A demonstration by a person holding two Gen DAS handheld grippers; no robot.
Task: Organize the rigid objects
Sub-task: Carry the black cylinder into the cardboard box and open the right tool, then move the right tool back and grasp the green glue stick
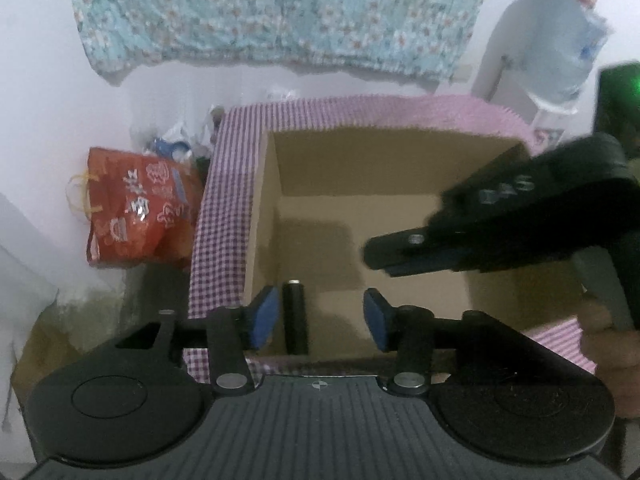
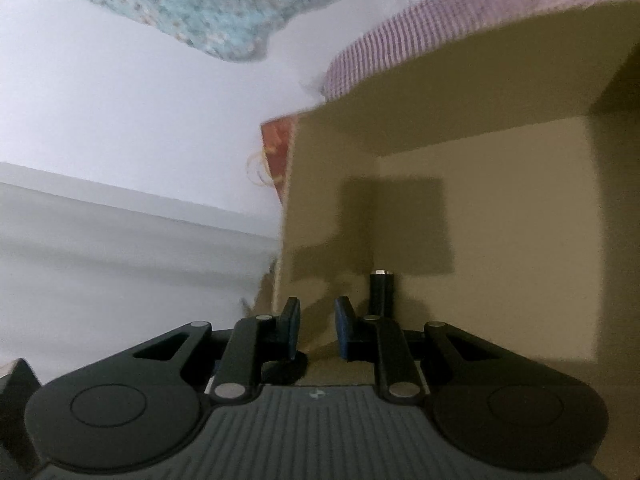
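Left gripper (image 1: pixel 320 322): mine, at the bottom centre of its own view; the blue pads stand apart with nothing pressed between them, so it is released.
Black cylinder (image 1: pixel 295 318): lies on the box floor near the lower left inner corner, just beside my left pad (image 1: pixel 264 316), metal-tipped end pointing up the frame; I see no contact with the pad.
Cardboard box (image 1: pixel 400 168): open-topped, filling the middle of the left view, sitting on a purple checked cloth (image 1: pixel 224 216).
Right gripper (image 2: pixel 318 326): I read it as clenched on nothing; in the left view it enters from the right over the box with fingers together.
Hand (image 1: pixel 608 340): at the right edge, on the right gripper's handle.
Red bag (image 1: pixel 140 208): left of the box.
Floral fabric (image 1: pixel 280 12): across the top.
Water bottle (image 1: pixel 560 52): upper right.
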